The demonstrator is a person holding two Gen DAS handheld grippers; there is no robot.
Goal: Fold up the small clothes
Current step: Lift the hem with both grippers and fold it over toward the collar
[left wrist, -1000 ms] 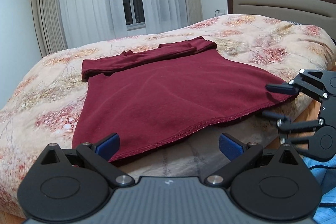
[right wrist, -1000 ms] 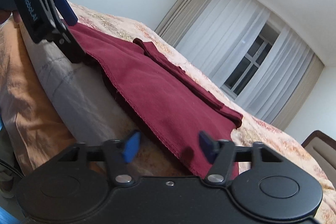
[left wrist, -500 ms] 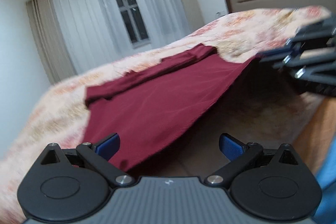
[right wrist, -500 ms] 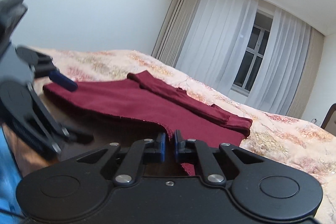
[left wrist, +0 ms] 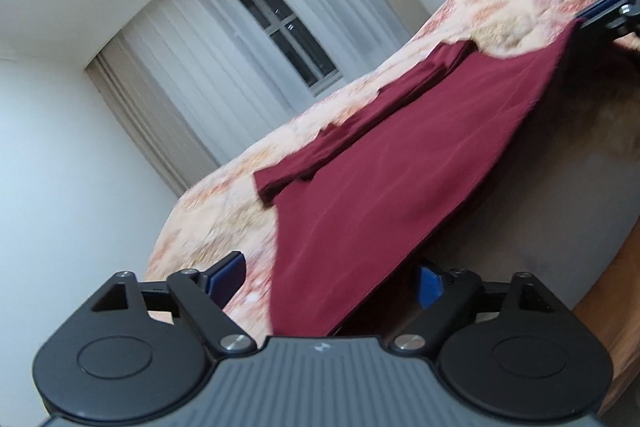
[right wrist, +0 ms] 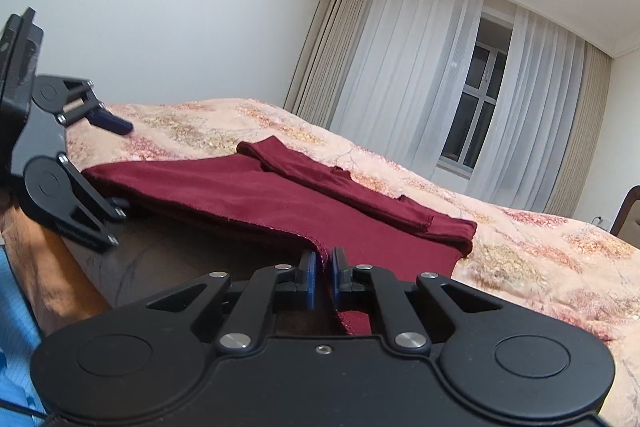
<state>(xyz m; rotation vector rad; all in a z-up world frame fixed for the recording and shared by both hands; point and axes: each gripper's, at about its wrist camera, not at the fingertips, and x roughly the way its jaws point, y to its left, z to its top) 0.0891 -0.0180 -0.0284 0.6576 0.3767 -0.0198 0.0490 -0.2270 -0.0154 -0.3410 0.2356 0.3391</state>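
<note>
Our shirt [right wrist: 280, 195] lies spread on the bed [right wrist: 540, 255], sleeves folded across its far end toward the window [right wrist: 476, 107], hem hanging at the near edge of the mattress. The hem is the long axis that matters: it runs from side to side across the bed's edge, one corner at each of our claws.

Our right claw [right wrist: 322, 281] is clenched on the hem's right corner, the cloth pinched between its blue pads [right wrist: 309, 281] and lifted a little off the bed. Our left claw [left wrist: 324, 277] is released, jaws wide, with the left corner of the hem lying between them and reaching right back toward the claw's body; we cannot tell whether the cloth touches either pad.

So we judge the next move belongs to the left claw: close on that corner, then both carry the hem away from us, toward the sleeves. With only one corner held, the hem would drag askew.
</note>
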